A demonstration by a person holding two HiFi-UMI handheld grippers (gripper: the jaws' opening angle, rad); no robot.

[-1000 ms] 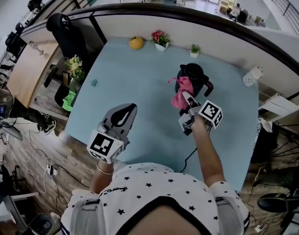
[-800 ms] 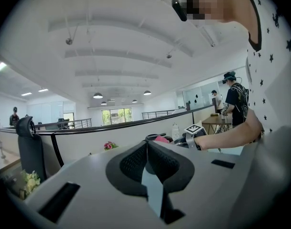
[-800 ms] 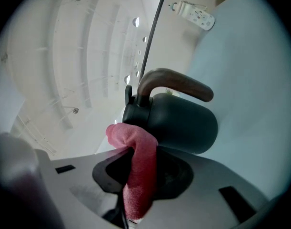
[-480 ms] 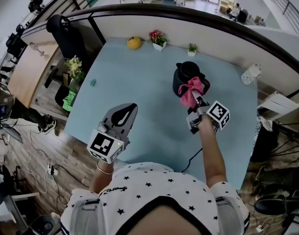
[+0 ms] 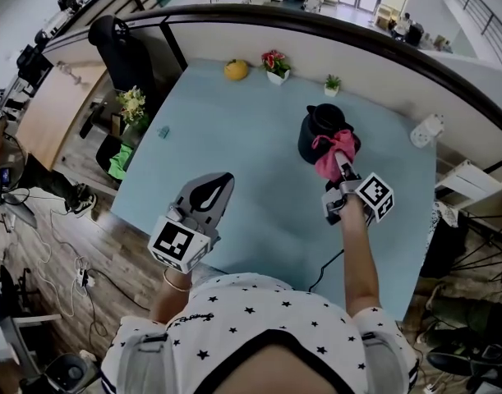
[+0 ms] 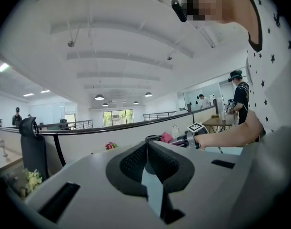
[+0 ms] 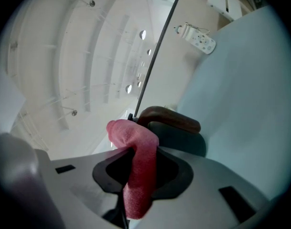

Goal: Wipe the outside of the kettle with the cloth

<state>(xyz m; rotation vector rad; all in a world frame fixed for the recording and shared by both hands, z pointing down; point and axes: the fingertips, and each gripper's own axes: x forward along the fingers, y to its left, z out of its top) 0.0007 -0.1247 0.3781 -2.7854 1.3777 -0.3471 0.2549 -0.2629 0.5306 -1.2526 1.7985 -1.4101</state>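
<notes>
The black kettle (image 5: 320,124) stands at the far right of the light blue table (image 5: 242,150). A pink cloth (image 5: 335,149) lies against its near right side, by the handle. My right gripper (image 5: 342,171) is shut on that cloth. In the right gripper view the cloth (image 7: 138,163) hangs out between the jaws, with the kettle (image 7: 181,136) and its brown handle (image 7: 169,118) just behind. My left gripper (image 5: 211,189) hovers over the table's near left part, shut with nothing in it. From the left gripper (image 6: 146,149) view the kettle is mostly hidden behind the jaws.
A yellow fruit (image 5: 236,70), a red flower pot (image 5: 274,62) and a small green plant (image 5: 332,84) line the far edge. A white power strip (image 5: 424,129) lies at the far right, a black cable (image 5: 326,263) runs off the near edge. A black chair (image 5: 124,52) stands left.
My right gripper has carried the cloth rightward across the kettle's near side, from its left front to beside the handle. The left gripper has stayed where it was.
</notes>
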